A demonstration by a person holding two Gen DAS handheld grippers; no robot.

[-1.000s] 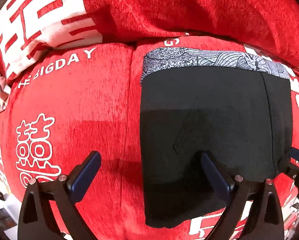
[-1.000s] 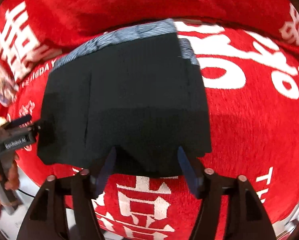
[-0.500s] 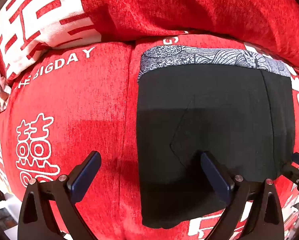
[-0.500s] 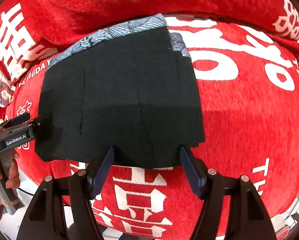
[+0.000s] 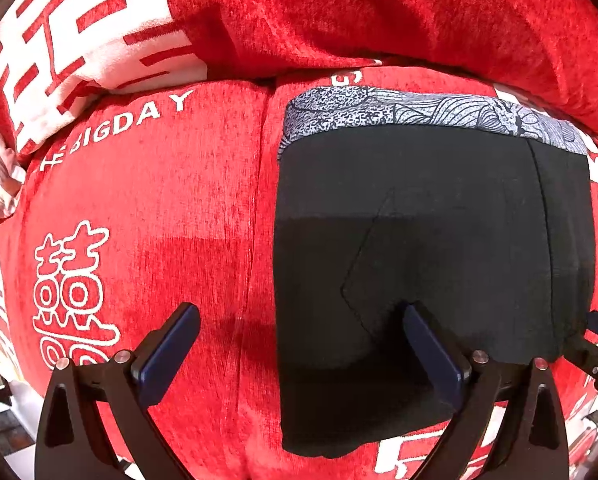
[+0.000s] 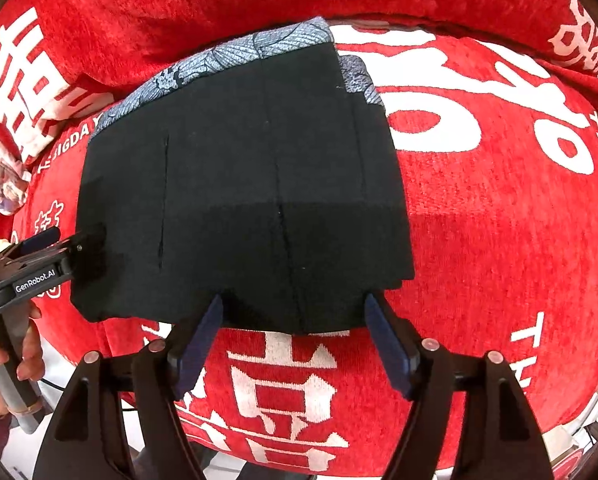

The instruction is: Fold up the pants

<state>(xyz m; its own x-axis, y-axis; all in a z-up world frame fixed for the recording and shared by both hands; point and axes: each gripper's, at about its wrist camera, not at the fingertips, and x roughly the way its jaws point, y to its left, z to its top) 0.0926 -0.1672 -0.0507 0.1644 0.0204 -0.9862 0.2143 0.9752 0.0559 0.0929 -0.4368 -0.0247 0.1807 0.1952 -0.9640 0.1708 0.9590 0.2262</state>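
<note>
Black pants (image 5: pixel 431 248) with a grey patterned waistband (image 5: pixel 419 114) lie folded flat on a red cushion; they also show in the right wrist view (image 6: pixel 243 184). My left gripper (image 5: pixel 299 344) is open and empty at the pants' near left corner, one finger over the cloth, one over the red cover. My right gripper (image 6: pixel 295 340) is open and empty at the pants' near edge. The left gripper also shows in the right wrist view (image 6: pixel 47 256), at the pants' left edge.
The red sofa seat (image 5: pixel 147 216) carries white lettering and a seam beside the pants. A red back cushion (image 5: pixel 379 12) rises behind. More red seat (image 6: pixel 499 220) lies to the right of the pants. The seat's front edge drops off just under both grippers.
Both grippers have drawn back slightly toward the seat's front edge. The pants have stayed flat. Both grippers have stayed open.
</note>
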